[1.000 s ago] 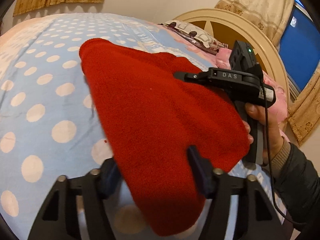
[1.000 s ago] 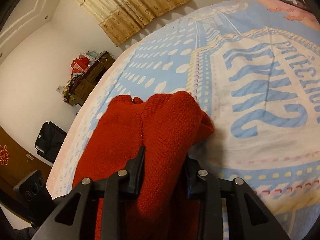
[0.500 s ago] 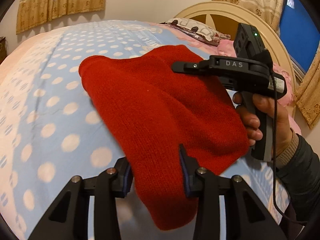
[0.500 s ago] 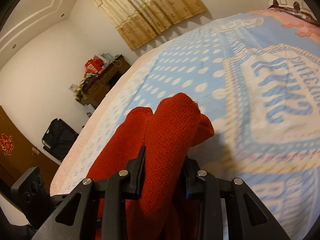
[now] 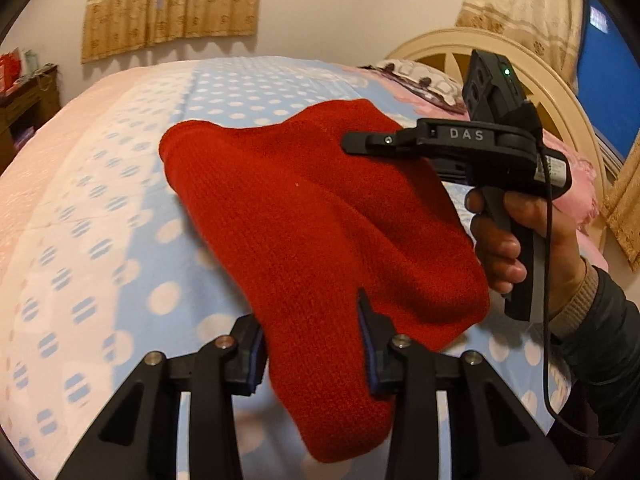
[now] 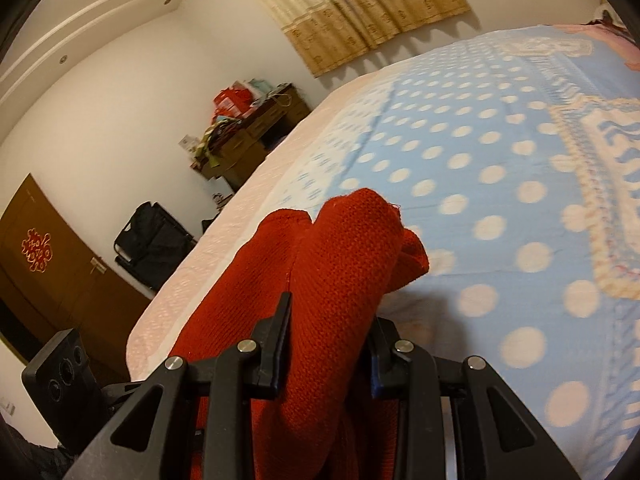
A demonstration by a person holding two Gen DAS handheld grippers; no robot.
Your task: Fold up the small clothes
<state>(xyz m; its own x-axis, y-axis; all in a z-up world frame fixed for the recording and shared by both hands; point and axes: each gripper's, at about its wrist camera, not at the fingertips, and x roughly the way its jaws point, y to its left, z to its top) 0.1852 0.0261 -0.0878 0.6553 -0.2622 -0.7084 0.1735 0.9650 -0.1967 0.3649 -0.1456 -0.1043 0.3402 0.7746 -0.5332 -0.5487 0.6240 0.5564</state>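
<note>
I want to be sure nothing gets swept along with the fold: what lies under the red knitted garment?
Under the red knitted garment, held up by the left gripper and right gripper, only the blue polka-dot bedspread shows. The patch directly beneath it is covered.

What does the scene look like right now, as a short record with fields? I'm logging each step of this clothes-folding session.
place: bed with a blue polka-dot bedspread
garment: red knitted garment, held up off the bedspread between both grippers
left gripper: jaws closed on the garment's near edge
right gripper: jaws closed on a bunched fold of the garment
right hand: wrapped around the right gripper's handle
background: headboard, curtains, cluttered wooden dresser
</note>
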